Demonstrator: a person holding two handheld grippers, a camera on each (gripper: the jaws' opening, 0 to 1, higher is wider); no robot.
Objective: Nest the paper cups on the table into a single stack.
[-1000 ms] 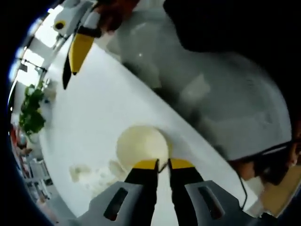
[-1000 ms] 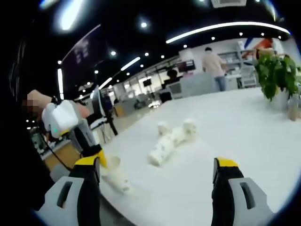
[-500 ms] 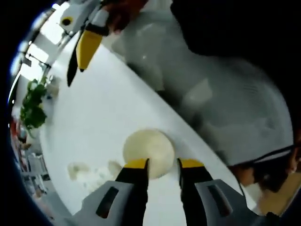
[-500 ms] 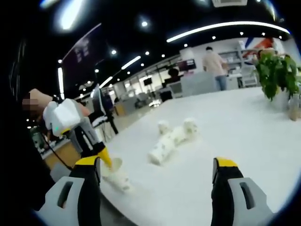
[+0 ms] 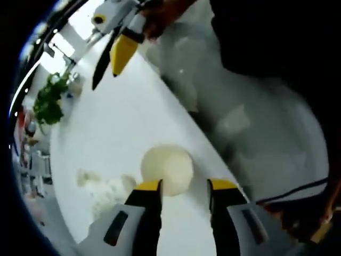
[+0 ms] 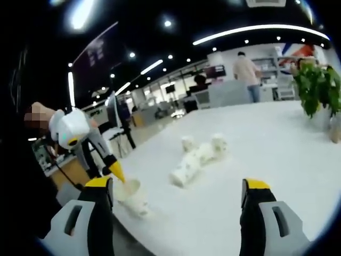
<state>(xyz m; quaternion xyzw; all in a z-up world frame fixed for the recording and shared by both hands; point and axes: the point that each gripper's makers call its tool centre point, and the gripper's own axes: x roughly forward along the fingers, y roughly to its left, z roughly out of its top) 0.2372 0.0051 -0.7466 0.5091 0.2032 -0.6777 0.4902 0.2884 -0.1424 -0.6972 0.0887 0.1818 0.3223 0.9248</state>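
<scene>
step: left gripper point(image 5: 184, 185) is hovering, jaws spread, over an upright paper cup point(image 5: 166, 169) at frame centre near the table point(image 5: 106, 138) edge | next: likely closing on its rim | right gripper point(image 6: 178, 184) is waiting, jaws wide apart | lying cups point(image 6: 198, 157) are sitting mid-frame, some apparently nested | cup interior looking empty
</scene>
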